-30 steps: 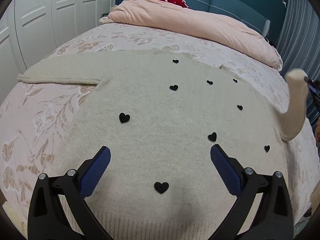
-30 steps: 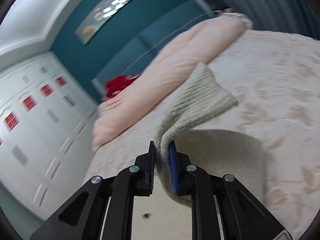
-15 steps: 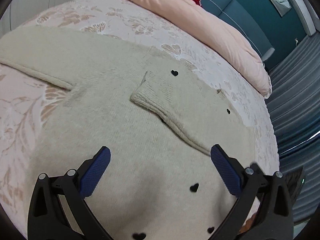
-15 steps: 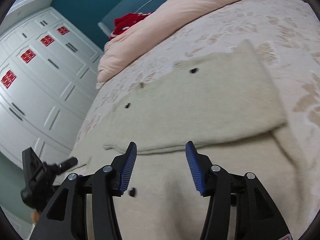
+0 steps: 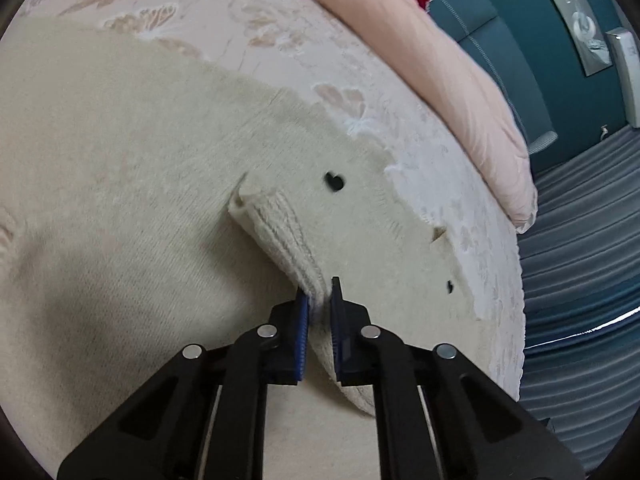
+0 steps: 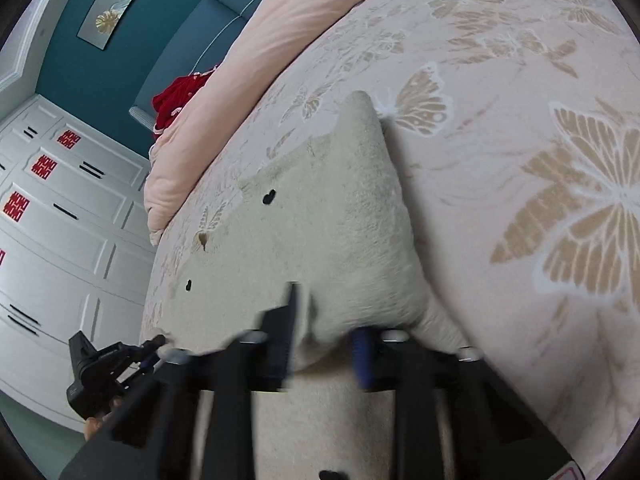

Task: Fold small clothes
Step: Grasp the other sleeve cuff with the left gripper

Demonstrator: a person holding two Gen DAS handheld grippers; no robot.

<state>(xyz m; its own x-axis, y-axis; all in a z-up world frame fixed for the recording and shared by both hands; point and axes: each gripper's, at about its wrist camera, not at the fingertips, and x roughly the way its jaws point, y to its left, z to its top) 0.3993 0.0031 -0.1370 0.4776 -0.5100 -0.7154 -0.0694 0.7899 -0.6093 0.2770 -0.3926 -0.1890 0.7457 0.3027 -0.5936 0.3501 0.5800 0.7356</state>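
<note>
Left wrist view: the left gripper (image 5: 319, 300) has its blue-padded jaws pinched on the ribbed cuff (image 5: 288, 236) of the cream knitted sweater with small black hearts (image 5: 120, 184).
Sweater: lies spread on the pale floral bedspread (image 5: 256, 12), below the pink duvet (image 5: 452, 76).
Folded sleeve: crosses the sweater's chest, cuff near its middle.
Right wrist view: the right gripper (image 6: 326, 344) is motion-blurred; knit bulges between its jaws, but whether they clamp it I cannot tell.
Sweater's right edge: already doubled over onto the body.
Progress: early, I judge; one sleeve is in, while the other sleeve and the body folds appear undone.
</note>
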